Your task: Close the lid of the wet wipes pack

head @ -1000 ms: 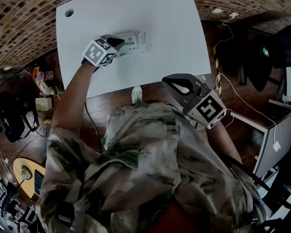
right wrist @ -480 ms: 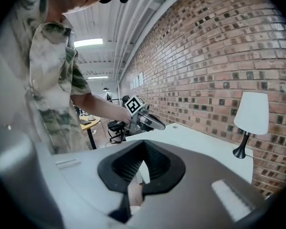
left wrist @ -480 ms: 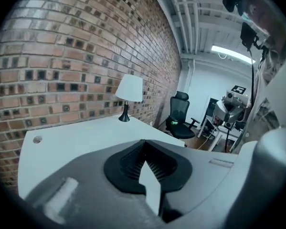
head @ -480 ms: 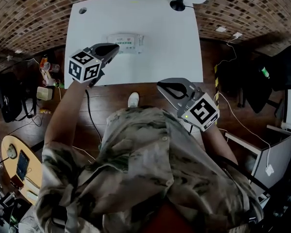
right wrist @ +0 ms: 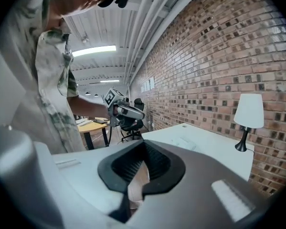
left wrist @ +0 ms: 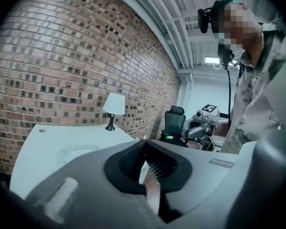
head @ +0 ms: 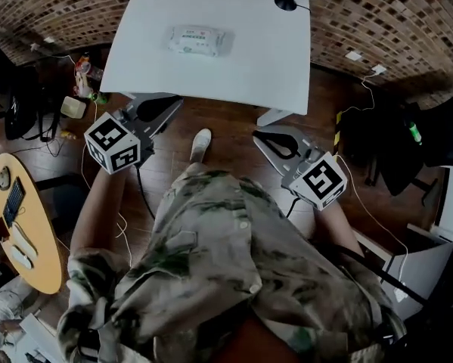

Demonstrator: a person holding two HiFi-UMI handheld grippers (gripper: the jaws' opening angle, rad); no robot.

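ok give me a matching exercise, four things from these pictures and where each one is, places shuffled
Things:
1. wet wipes pack
2. lamp
3. left gripper
4. right gripper

Places:
A. held over the floor, off the right part of the white table's near edge
B. lying flat on the white table
C. standing at the table's far right edge
D. held over the floor, off the left part of the table's near edge

Pairs: 1-B, 2-C, 3-D, 4-A

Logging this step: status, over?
Left gripper and right gripper shut, empty, short of the table. Wipes pack lies flat, lid looks down. Lamp stands apart.
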